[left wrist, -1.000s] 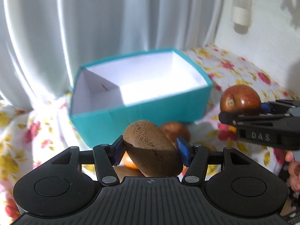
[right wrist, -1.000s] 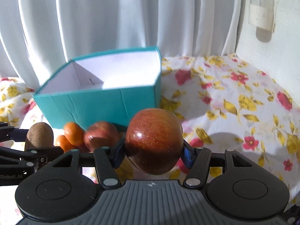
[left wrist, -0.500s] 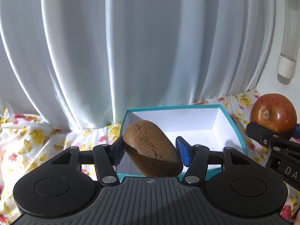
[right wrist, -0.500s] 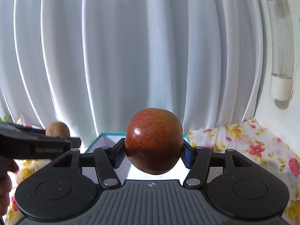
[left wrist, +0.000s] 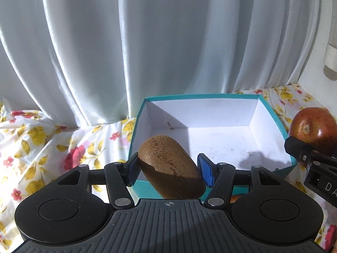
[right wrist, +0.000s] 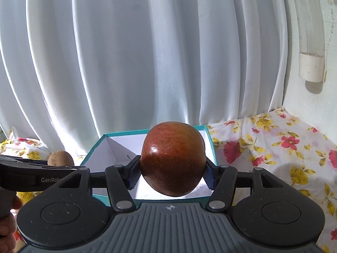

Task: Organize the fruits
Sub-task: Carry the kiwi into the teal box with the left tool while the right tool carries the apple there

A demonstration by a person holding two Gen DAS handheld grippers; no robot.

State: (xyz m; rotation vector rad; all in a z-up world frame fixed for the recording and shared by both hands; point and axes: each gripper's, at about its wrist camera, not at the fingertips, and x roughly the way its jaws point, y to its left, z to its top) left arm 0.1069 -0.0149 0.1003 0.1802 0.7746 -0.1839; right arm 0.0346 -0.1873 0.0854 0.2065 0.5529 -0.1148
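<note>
A brown kiwi point(left wrist: 168, 166), oval and rough-skinned with a cracked, netted surface, is held tilted between the blue pads of the left gripper point(left wrist: 169, 169). Its upper end is pressed against the left pad; whether the right pad touches it cannot be told, as a little blue shows beside the fruit. The kiwi is seen in front of the near left corner of a teal box point(left wrist: 284, 126), whose white inside is bare apart from small marks and a shadow.

A red apple point(right wrist: 173, 158), round, glossy and finely speckled, with a bright highlight on its skin, is clamped between both pads of the right gripper point(right wrist: 171, 174). It is seen in front of the same box point(right wrist: 210, 139), covering much of its opening.

The box stands on a white cloth point(left wrist: 42, 143) printed with yellow and red flowers, with a pleated white curtain point(left wrist: 147, 42) behind it.

Only the left wrist view shows the whole floor of the box, the apple's stem end point(left wrist: 306, 128) at the far right, and a sliver of orange point(left wrist: 234, 199) below the box's near wall. Only the right wrist view shows the left gripper from the side, with the kiwi's tip point(right wrist: 60, 158) above it, part of a hand point(right wrist: 7, 229) at the left edge, a wider stretch of flowered cloth on the right, and a white fitting point(right wrist: 311, 67) on the wall.
</note>
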